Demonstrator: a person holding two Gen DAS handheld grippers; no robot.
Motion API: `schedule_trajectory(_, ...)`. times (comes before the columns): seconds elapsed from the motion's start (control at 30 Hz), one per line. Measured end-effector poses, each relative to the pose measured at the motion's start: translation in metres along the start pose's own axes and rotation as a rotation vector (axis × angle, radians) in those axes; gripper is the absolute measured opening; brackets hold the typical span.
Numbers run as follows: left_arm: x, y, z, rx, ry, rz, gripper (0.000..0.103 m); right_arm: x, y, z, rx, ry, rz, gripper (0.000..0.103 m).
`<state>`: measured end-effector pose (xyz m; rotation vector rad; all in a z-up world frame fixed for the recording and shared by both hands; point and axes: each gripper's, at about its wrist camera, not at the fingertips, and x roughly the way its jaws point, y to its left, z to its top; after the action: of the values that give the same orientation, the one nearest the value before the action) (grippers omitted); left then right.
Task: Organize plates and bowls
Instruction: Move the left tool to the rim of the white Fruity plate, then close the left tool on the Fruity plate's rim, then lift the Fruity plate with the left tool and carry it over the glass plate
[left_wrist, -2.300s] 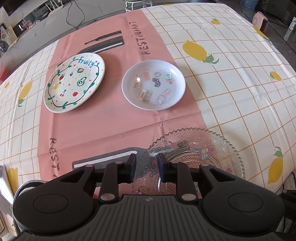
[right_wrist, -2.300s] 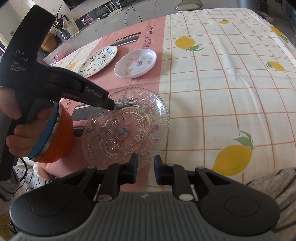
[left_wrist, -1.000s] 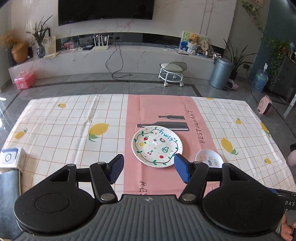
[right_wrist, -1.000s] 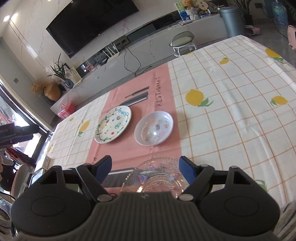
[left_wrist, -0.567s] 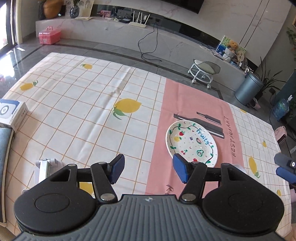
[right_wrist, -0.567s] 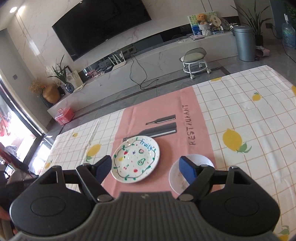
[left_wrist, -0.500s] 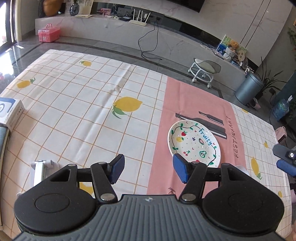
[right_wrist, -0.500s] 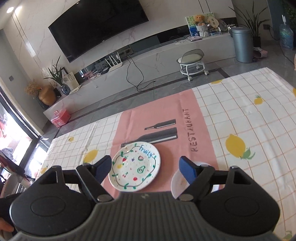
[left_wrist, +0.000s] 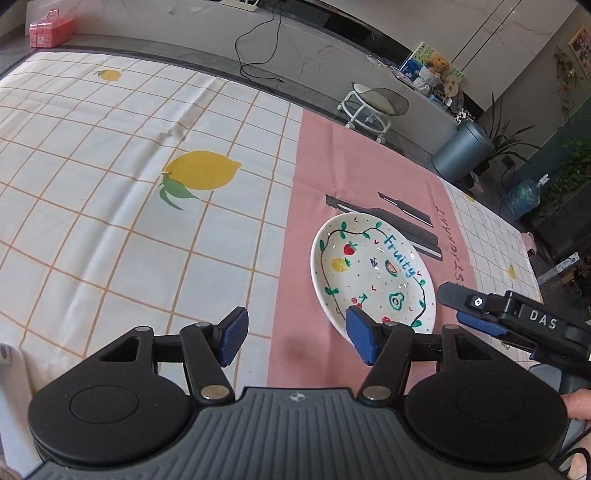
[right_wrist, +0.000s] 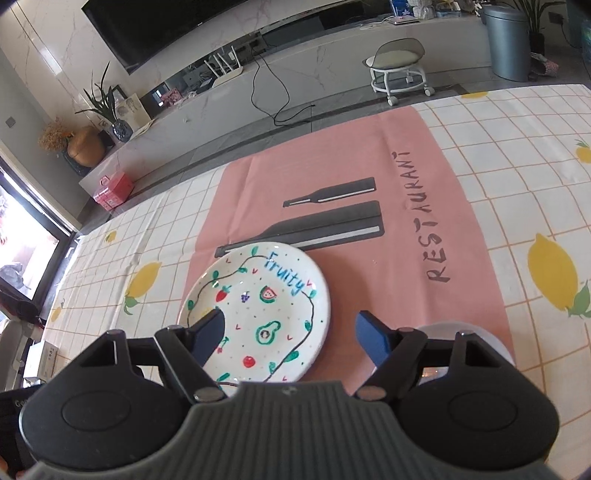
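Observation:
A white "Fruity" plate (left_wrist: 373, 273) with painted fruit lies on the pink strip of the tablecloth; it also shows in the right wrist view (right_wrist: 258, 310). My left gripper (left_wrist: 295, 338) is open and empty, just left of the plate's near rim. My right gripper (right_wrist: 291, 338) is open and empty, hovering over the plate's near right edge; it shows at the right in the left wrist view (left_wrist: 476, 314). A small white plate (right_wrist: 443, 328) is mostly hidden behind my right gripper's right finger.
The table (left_wrist: 110, 206) wears a white lemon-print cloth with a pink "RESTAURANT" strip (right_wrist: 406, 236). A white device (left_wrist: 3, 354) sits at the left edge. A stool (right_wrist: 399, 70) and bin (right_wrist: 509, 40) stand on the floor beyond the table.
Both grippers have moved down and closer to the Fruity plate, which now looks larger. The right gripper has come into the left wrist view beside the plate. Both stay open.

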<state>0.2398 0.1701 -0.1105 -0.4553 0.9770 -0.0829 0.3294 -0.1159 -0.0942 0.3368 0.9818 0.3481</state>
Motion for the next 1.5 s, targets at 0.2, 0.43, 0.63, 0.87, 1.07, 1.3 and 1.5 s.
schedule_trajectory(0.2,0.024,-0.007,0.005,-0.035,0.039,-0.054,0.072,0.015,-0.007,-0.004,-0.027,0.005,-0.021,0.077)
schedule_trajectory(0.43,0.036,-0.017,0.002,-0.003,0.013,-0.097,0.073,0.027,0.000,-0.009,-0.045,-0.014,-0.002,0.078)
schedule_trajectory(0.63,0.040,0.001,0.000,-0.122,-0.018,-0.216,0.065,0.029,-0.006,-0.008,-0.025,-0.033,0.056,0.064)
schedule_trajectory(0.87,0.042,0.018,-0.003,-0.229,-0.024,-0.282,0.050,0.029,-0.019,-0.008,0.021,-0.039,0.112,0.052)
schedule_trajectory(1.07,0.047,0.029,-0.005,-0.275,-0.033,-0.336,0.051,0.031,-0.049,-0.002,0.163,0.004,0.229,0.044)
schedule_trajectory(1.3,0.054,0.046,-0.008,-0.367,-0.018,-0.382,0.034,0.035,-0.068,-0.002,0.250,0.021,0.273,0.024)
schedule_trajectory(1.5,0.052,0.040,-0.006,-0.328,-0.012,-0.343,0.016,0.036,-0.075,-0.004,0.259,0.017,0.293,0.016)
